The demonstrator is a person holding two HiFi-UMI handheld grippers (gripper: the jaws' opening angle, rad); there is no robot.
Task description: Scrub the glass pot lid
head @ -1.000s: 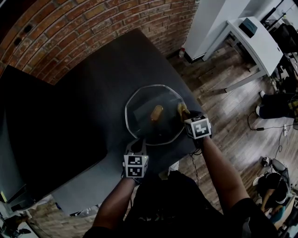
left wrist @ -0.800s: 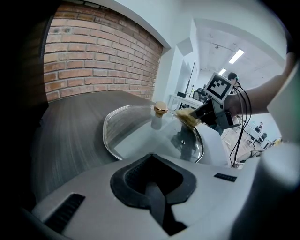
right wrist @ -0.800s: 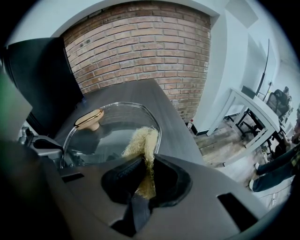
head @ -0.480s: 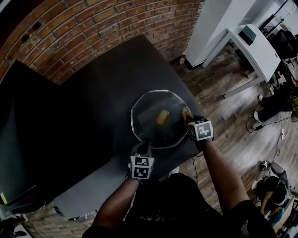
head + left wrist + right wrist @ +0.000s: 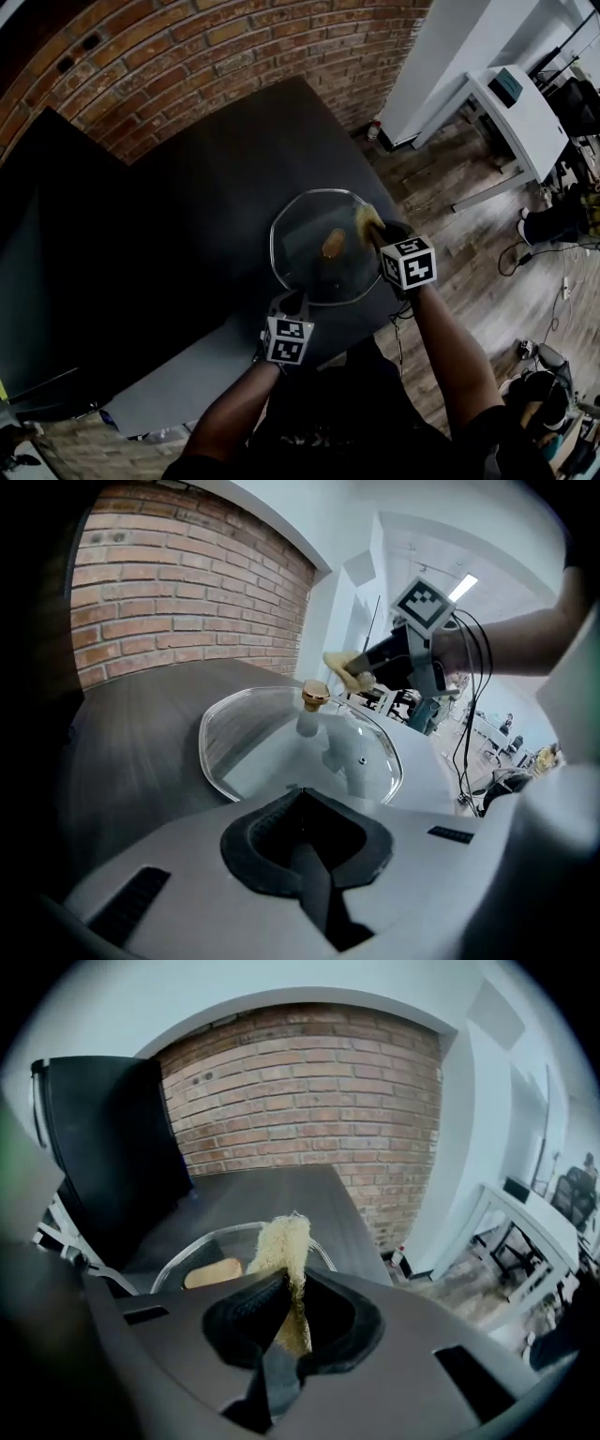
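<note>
Honestly, it looks barely started. My right gripper (image 5: 377,232) is clamped on the yellow scrubber (image 5: 366,219) at the glass pot lid's (image 5: 305,272) right rim. My left gripper (image 5: 292,302) pinches the near rim, by the tabletop's (image 5: 187,216) front right corner. I'd guess most of the glass is left.

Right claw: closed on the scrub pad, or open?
Shut on it. The right claw pinches the yellowish scrub pad between its jaws, free end poking out toward the glass pot lid.

brick wall (image 5: 187,56) | dark table (image 5: 178,225) | white desk (image 5: 521,105) | wood floor (image 5: 469,220)
</note>
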